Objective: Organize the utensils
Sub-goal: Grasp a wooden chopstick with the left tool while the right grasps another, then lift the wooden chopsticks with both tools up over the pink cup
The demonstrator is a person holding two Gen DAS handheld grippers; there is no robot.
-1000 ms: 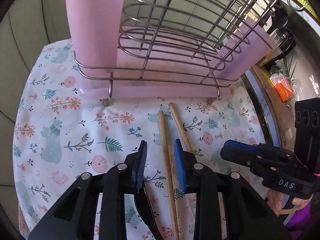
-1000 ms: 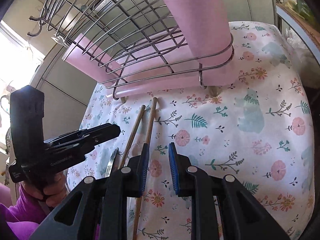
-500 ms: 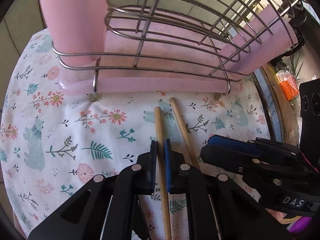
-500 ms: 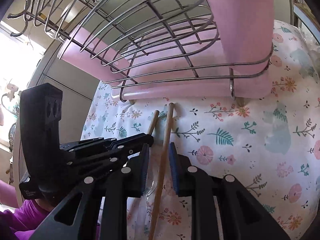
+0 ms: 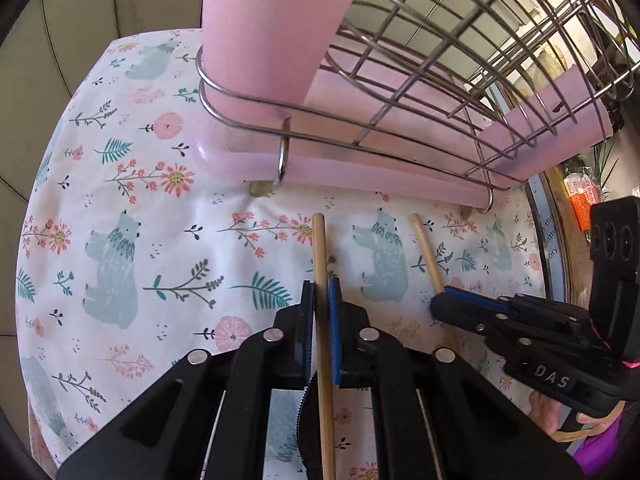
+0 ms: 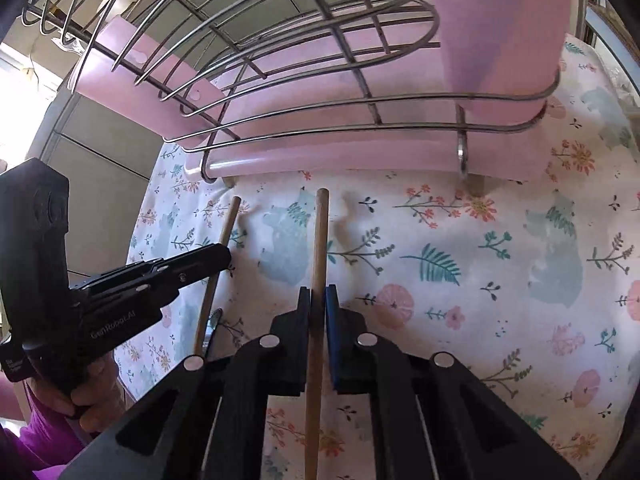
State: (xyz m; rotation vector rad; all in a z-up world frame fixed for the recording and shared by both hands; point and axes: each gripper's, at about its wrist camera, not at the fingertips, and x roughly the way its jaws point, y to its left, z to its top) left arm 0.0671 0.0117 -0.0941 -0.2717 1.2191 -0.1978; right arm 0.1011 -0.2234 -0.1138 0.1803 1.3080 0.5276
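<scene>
Wooden sticks, two of them, lie side by side on the flowery cloth (image 5: 132,184) over the tabletop, ends pointing at the wire rack (image 5: 420,92) with its pink tray. Left tool (image 5: 321,300) is pinching the left stick (image 5: 320,248). Right tool (image 6: 318,300) has just been closing and now pinches the right stick (image 6: 321,232). Both sticks sit just in front of the rack.

A home kitchen: wire dish rack (image 5: 420,80) on a floral tablecloth (image 5: 120,240).
</scene>
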